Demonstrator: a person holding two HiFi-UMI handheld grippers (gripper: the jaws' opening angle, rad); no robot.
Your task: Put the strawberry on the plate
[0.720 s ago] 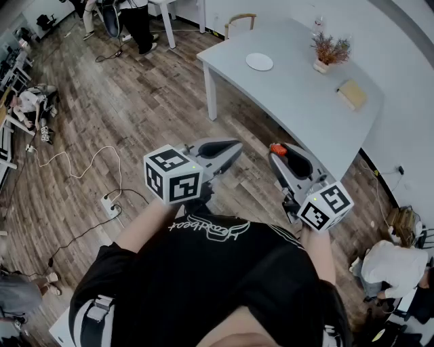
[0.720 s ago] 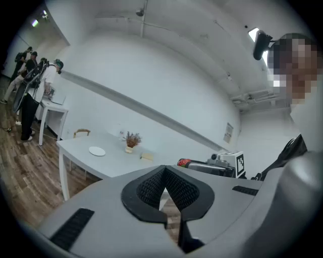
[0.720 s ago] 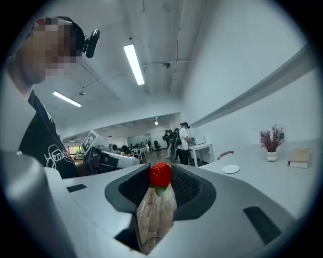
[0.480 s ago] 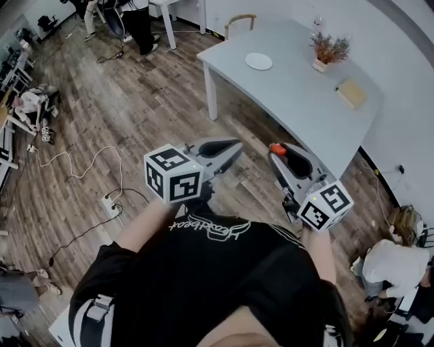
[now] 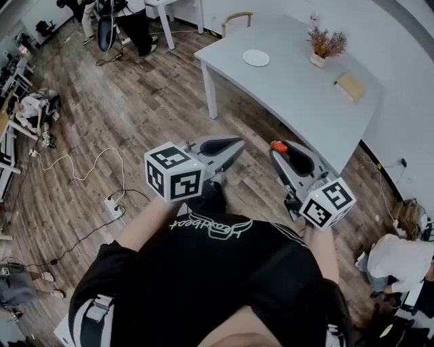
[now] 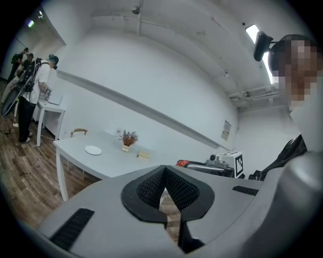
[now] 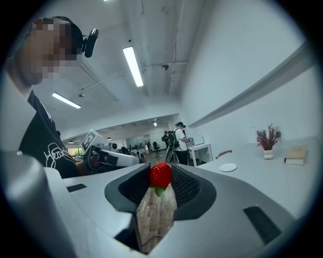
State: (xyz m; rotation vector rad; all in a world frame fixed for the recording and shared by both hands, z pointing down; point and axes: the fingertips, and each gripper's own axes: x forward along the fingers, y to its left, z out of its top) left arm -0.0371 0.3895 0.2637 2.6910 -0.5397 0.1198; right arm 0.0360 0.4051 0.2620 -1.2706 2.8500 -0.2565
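A red strawberry (image 7: pixel 160 174) with a green stem is pinched between the tips of my right gripper (image 7: pixel 160 176); in the head view it shows as a red spot, the strawberry (image 5: pixel 278 146), at the right gripper (image 5: pixel 279 150) tip. My left gripper (image 5: pixel 234 144) is held beside it, jaws together with nothing between them, the same left gripper (image 6: pixel 162 175) seen from its own camera. The white plate (image 5: pixel 255 58) lies on the far end of the grey table (image 5: pixel 291 88), well ahead of both grippers. The plate (image 7: pixel 228 167) is also in the right gripper view, and the plate (image 6: pixel 93 150) in the left.
On the table stand a potted dried plant (image 5: pixel 326 47) and a tan book (image 5: pixel 352 86). A chair (image 5: pixel 239 22) sits behind the table. Cables and a power strip (image 5: pixel 112 203) lie on the wooden floor at left. People stand at the back (image 5: pixel 132 20) and sit at right (image 5: pixel 400 261).
The view has shifted slightly; both grippers and the table sit about where they were. The strawberry stays in the right gripper.
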